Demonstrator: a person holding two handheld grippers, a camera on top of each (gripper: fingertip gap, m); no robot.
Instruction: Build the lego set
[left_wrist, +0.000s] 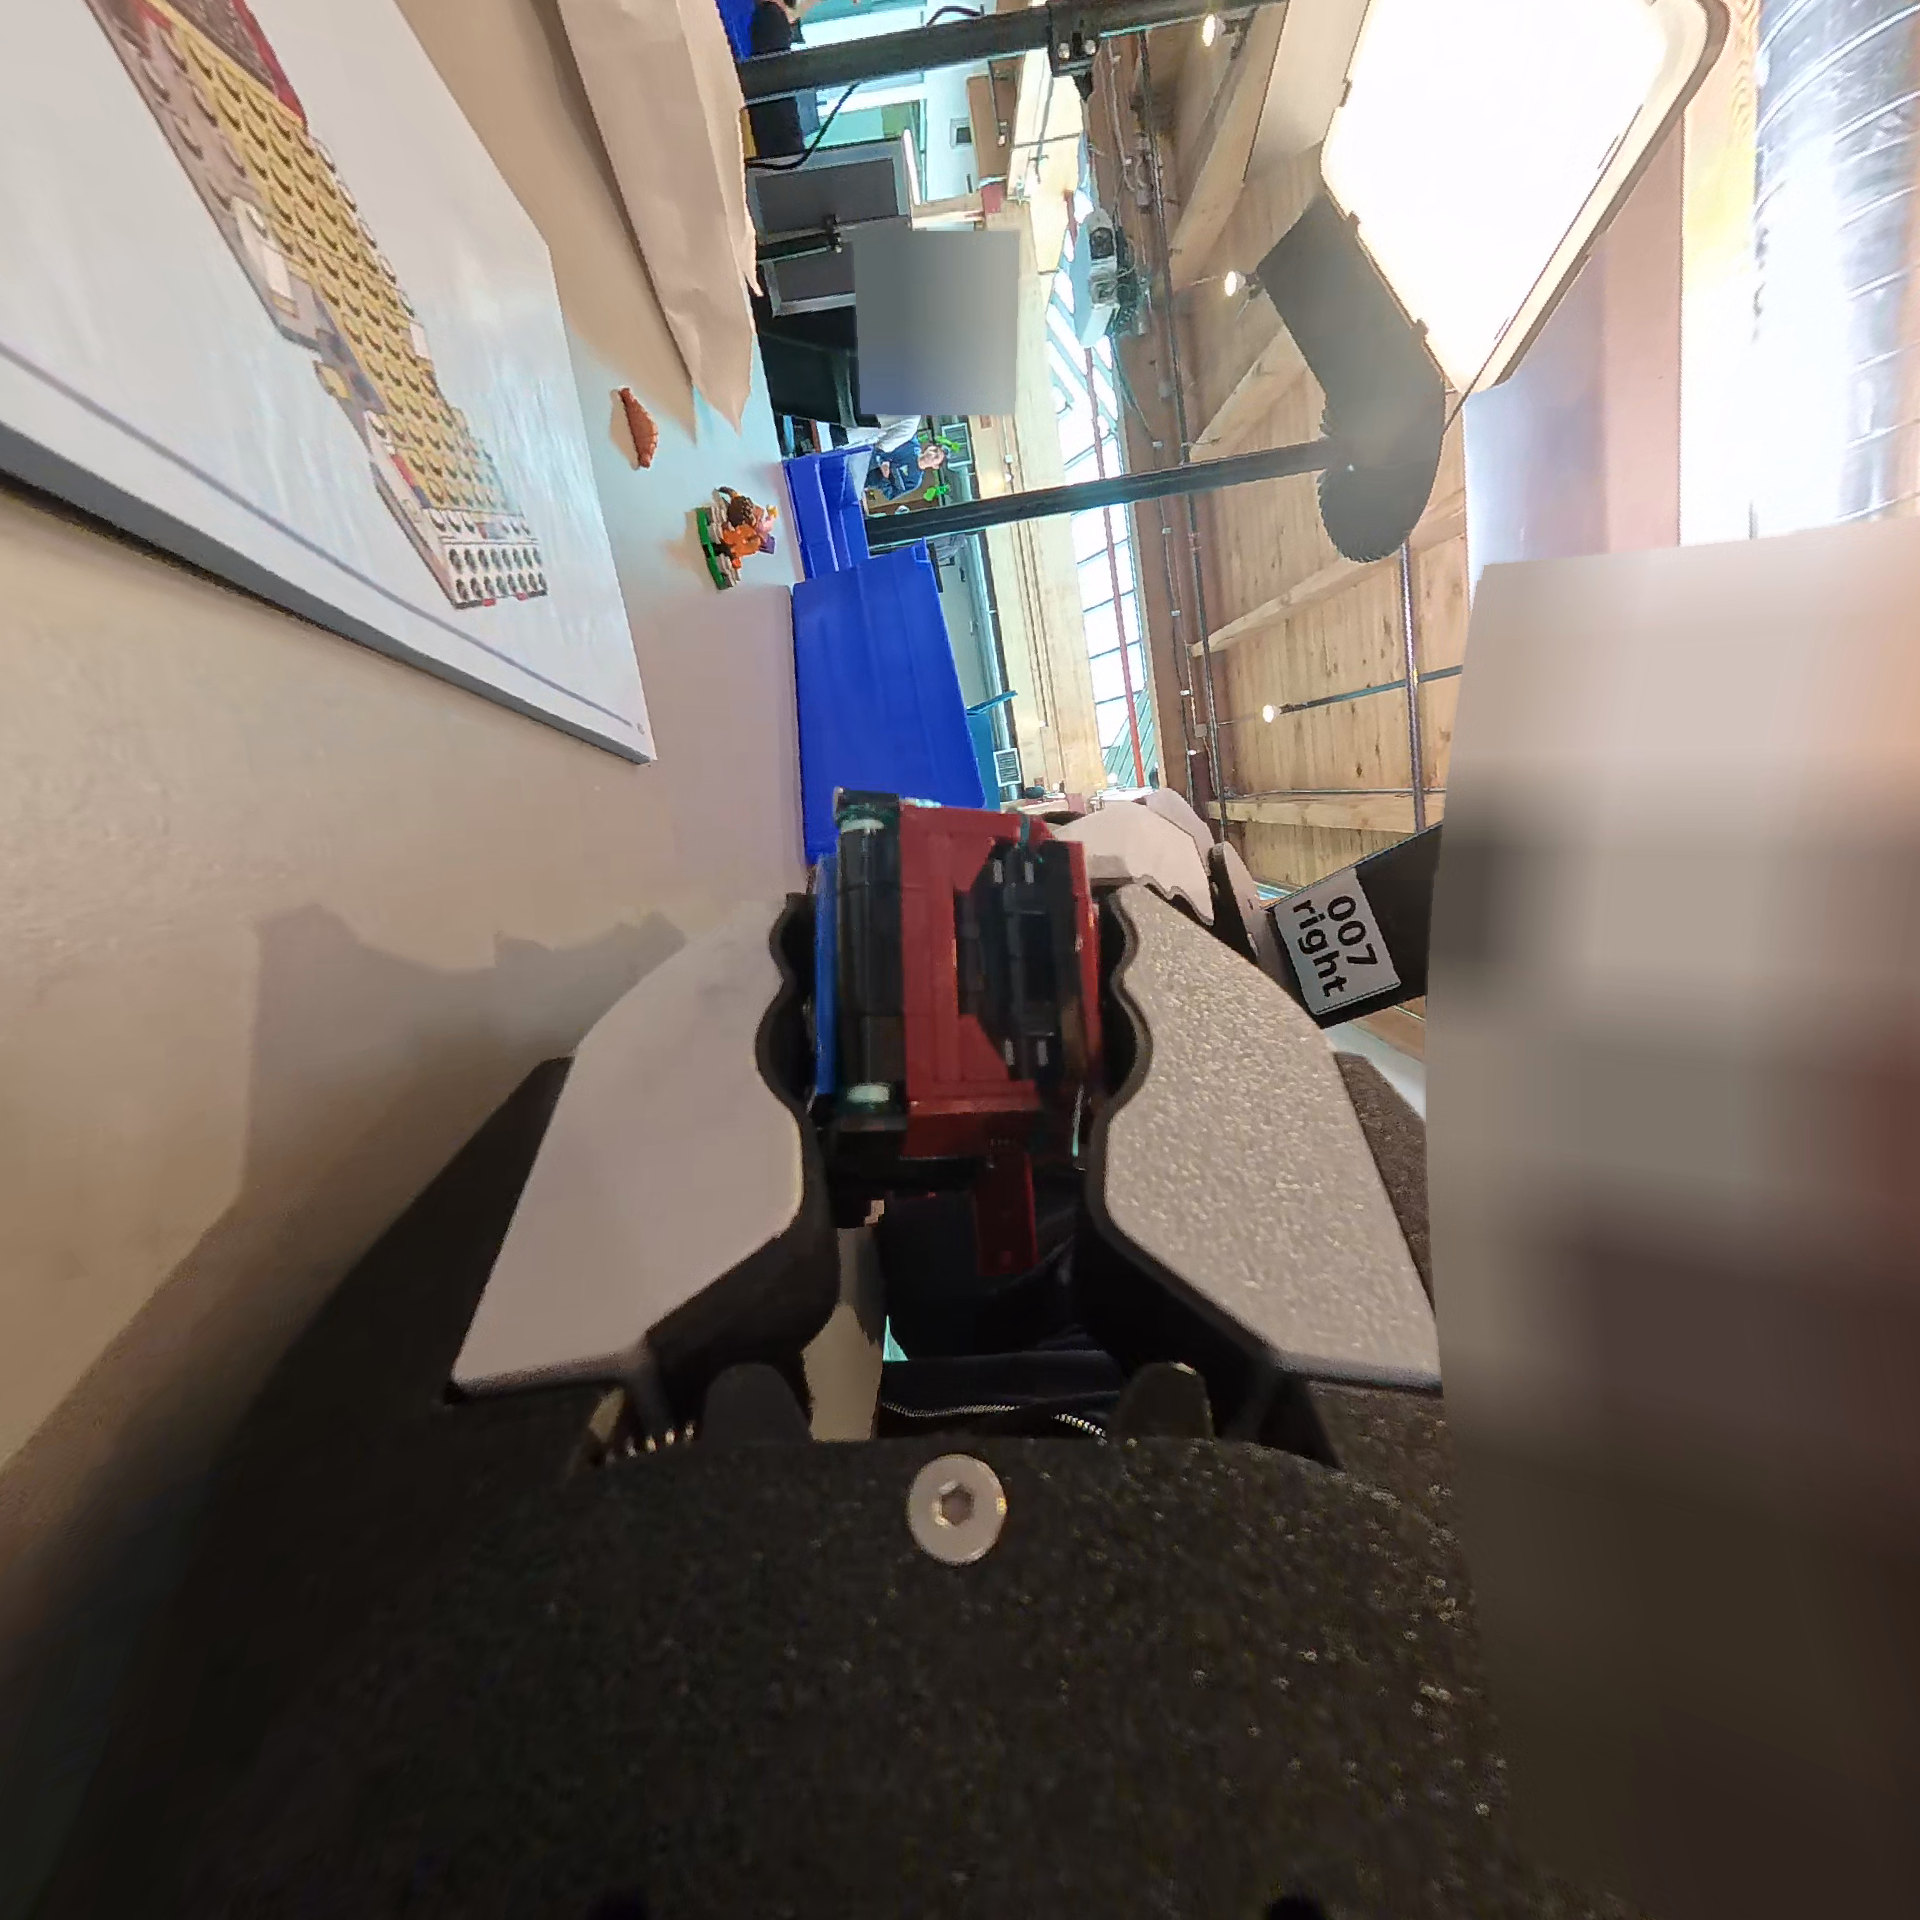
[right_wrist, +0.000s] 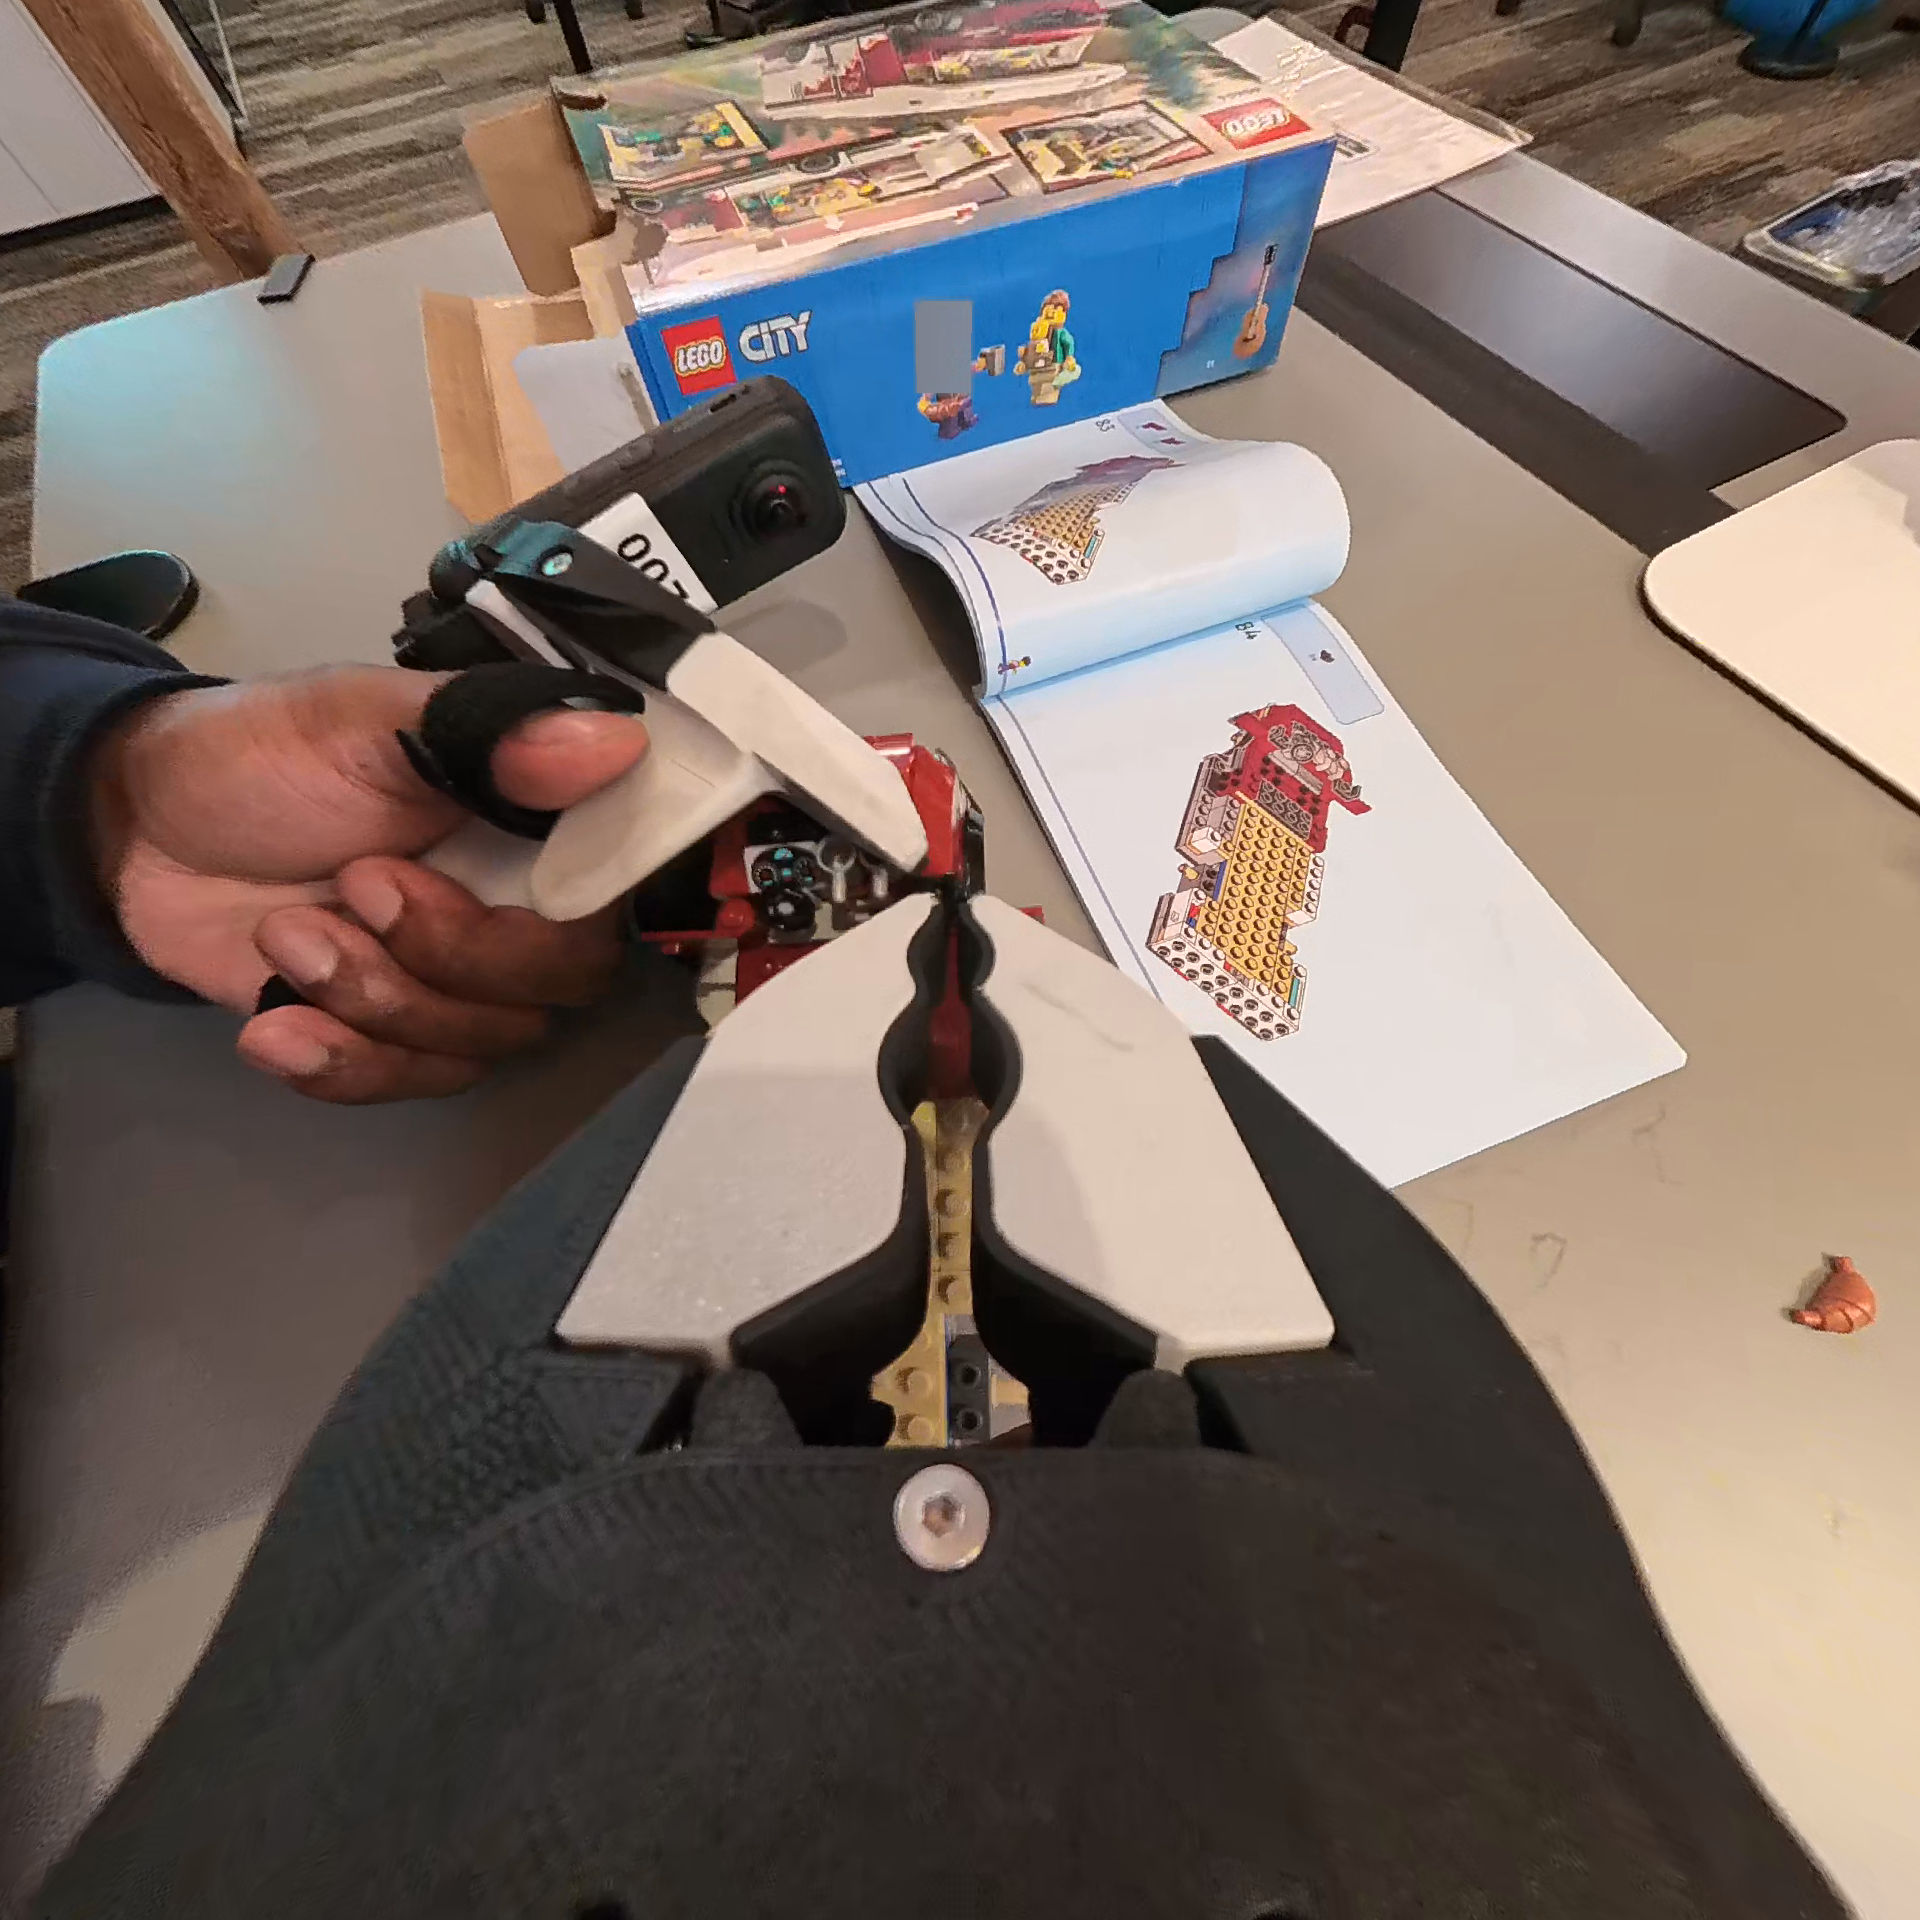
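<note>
My left gripper (left_wrist: 951, 935) is shut on the front end of a red brick-built vehicle (left_wrist: 977, 997), with both pads pressed against its sides, and holds it tipped on its side. In the right wrist view the left gripper (right_wrist: 748, 862) is held by a person's hand (right_wrist: 312, 852) over the red cab (right_wrist: 790, 883). My right gripper (right_wrist: 951, 909) is shut, its tips pinching a thin black piece (right_wrist: 948, 891) at the cab's edge. The vehicle's tan studded floor (right_wrist: 945, 1226) shows beneath its fingers. The right gripper's fingers (left_wrist: 1164, 842) also show in the left wrist view, just beyond the model.
An open instruction booklet (right_wrist: 1351, 935) lies to the right of the model, and it also shows in the left wrist view (left_wrist: 312, 416). A blue set box (right_wrist: 935, 312) stands behind. A brown croissant piece (right_wrist: 1834, 1304), a minifigure (left_wrist: 738, 535), blue bins (left_wrist: 883, 675) and a white board (right_wrist: 1818, 603) are nearby. The grippers are tip to tip, or close to it.
</note>
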